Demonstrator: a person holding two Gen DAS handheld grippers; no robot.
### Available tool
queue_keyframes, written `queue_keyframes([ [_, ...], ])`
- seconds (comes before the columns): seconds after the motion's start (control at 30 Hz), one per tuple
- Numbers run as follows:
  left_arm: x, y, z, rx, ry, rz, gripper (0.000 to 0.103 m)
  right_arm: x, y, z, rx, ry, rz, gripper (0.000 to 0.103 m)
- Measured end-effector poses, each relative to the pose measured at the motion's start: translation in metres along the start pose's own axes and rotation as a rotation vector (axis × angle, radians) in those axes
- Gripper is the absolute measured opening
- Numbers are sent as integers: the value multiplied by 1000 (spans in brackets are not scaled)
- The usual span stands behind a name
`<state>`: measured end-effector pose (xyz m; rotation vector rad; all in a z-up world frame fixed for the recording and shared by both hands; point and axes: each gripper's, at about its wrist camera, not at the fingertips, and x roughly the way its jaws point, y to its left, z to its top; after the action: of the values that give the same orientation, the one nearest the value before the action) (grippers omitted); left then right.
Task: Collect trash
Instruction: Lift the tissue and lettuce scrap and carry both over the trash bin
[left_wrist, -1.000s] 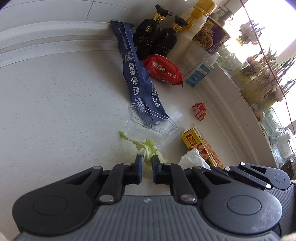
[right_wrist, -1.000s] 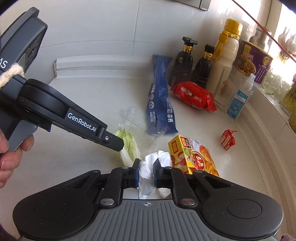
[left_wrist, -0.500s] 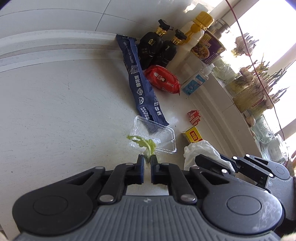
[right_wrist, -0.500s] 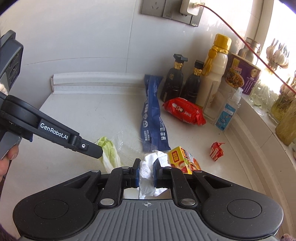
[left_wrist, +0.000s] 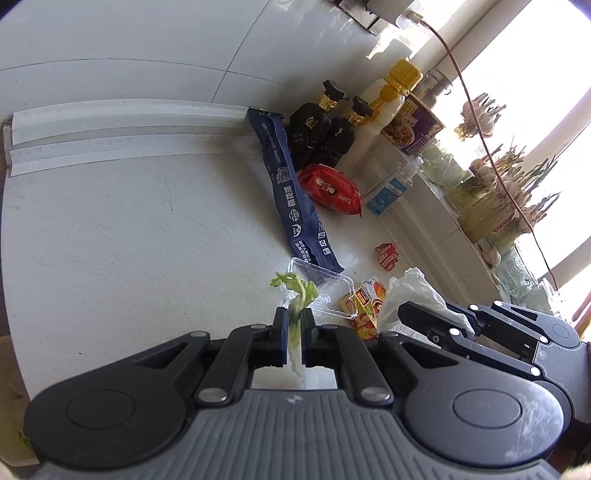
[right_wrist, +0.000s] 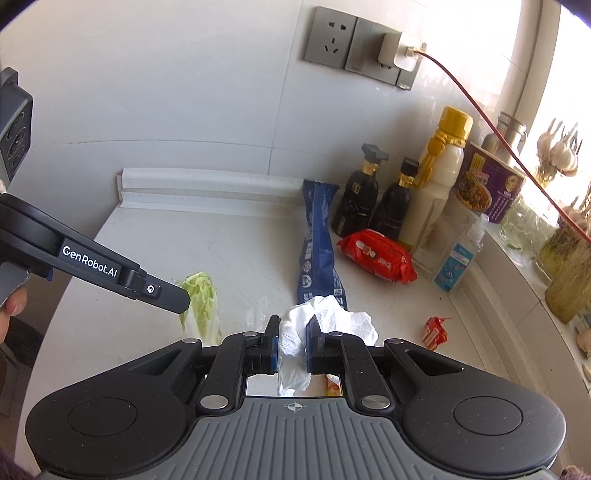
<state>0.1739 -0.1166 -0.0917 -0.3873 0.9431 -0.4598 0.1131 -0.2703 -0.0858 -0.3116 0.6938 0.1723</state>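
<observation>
My left gripper (left_wrist: 294, 321) is shut on a limp green cabbage leaf (left_wrist: 300, 295) and holds it above the white counter (left_wrist: 147, 240). From the right wrist view that leaf (right_wrist: 201, 299) hangs at the left gripper's fingertips (right_wrist: 173, 297). My right gripper (right_wrist: 291, 332) is shut on a crumpled white tissue (right_wrist: 332, 317), also lifted off the counter. The tissue (left_wrist: 413, 295) shows at the right of the left wrist view. On the counter lie a long blue wrapper (left_wrist: 291, 199), a clear plastic tray (left_wrist: 325, 291), a yellow food box (left_wrist: 364, 304) and a small red wrapper (left_wrist: 387, 254).
Along the back stand two dark bottles (right_wrist: 373, 199), a tall white bottle with a yellow cap (right_wrist: 436, 177), a red snack pack (right_wrist: 376, 254), a small sanitiser bottle (right_wrist: 460, 254) and a purple noodle cup (right_wrist: 487, 181). A wall socket with a red cable (right_wrist: 402, 55) sits above; a person's fingers (right_wrist: 11, 306) show at left.
Both grippers have risen from the counter with their loads. The cabbage leaf left the surface, and the tissue lifted away from the yellow box.
</observation>
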Motion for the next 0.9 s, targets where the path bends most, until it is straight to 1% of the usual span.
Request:
queue_keyframes([
  [0.27,-28,11,4,-1,-66,6,6,-6,18,16,-28,-35,22,10],
  [0.47,-51,25,6,-15,-107,25,6,-8,38,33,-44,-66,46,10],
  [0.7,-78,47,10,-32,-157,65,6,-7,68,51,-49,-92,95,10],
  [0.9,-102,70,13,-44,-189,118,6,1,98,58,-50,-109,152,11],
])
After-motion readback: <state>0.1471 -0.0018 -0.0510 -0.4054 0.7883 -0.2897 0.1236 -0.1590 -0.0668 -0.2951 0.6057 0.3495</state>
